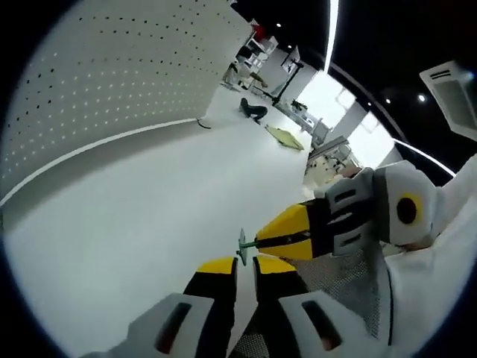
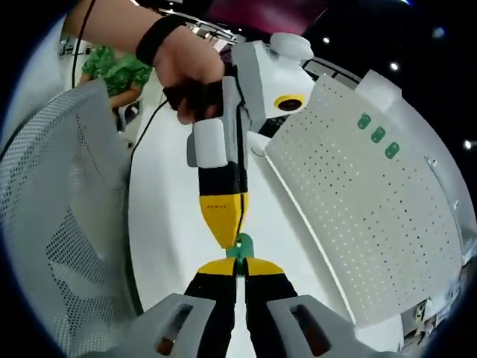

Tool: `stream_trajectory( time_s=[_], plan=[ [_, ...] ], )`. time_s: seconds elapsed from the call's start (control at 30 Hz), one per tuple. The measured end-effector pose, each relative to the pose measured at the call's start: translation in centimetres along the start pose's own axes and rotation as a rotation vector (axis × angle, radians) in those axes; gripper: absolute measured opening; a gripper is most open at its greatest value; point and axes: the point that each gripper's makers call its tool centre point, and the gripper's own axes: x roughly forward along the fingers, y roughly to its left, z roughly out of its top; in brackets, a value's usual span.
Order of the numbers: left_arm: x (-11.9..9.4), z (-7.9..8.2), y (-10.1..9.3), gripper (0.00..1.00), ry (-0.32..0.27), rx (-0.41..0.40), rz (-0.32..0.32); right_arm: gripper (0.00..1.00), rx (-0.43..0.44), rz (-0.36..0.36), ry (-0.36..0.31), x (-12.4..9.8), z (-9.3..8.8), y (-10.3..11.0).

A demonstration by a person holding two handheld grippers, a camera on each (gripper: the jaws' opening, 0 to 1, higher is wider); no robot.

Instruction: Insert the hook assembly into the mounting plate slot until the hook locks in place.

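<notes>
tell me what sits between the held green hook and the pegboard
In the right gripper view, only bare white table lies between the green hook, pinched by both hand-held grippers, right and left, and the pegboard.

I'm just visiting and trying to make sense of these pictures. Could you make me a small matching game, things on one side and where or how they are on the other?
Things:
1. small green hook
2. white pegboard
3. three green pieces
4. mesh chair

States:
A. perforated with rows of holes
B. pinched between the tips of both tongs
C. sitting on the pegboard near its far edge
D. beside the table, at the left of the right gripper view

Pairs: 1-B, 2-A, 3-C, 4-D
</notes>
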Motion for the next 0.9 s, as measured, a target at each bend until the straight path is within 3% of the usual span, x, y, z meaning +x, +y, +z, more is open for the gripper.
stream_trajectory(
  time_s=[0.07,0.1,0.17,0.27,0.57,0.9],
  plan=[
    [-0.2,0.6,0.3,0.13,-0.035,0.075,0.033,0.01,0.024,-0.008,-0.001,0.0,0.0,-0.2],
    [-0.2,0.5,0.2,0.14,-0.034,0.056,0.026,0.01,0.071,-0.013,-0.014,0.0,0.0,-0.3],
    [-0.2,0.3,0.3,0.17,-0.024,0.033,0.024,0.01,0.078,-0.017,-0.007,-0.1,-0.1,-0.5],
    [-0.4,0.5,-0.1,0.19,-0.054,0.071,0.021,0.01,0.113,-0.017,-0.016,-0.3,-0.1,-0.6],
    [-0.8,-0.2,-0.7,0.20,-0.094,0.076,0.025,0.01,0.203,-0.036,-0.024,-0.7,-0.4,-1.0],
    [-2.0,0.1,-1.1,0.26,-0.190,0.076,0.063,0.01,0.373,-0.082,-0.075,-1.1,0.0,-2.7]
  ],
)
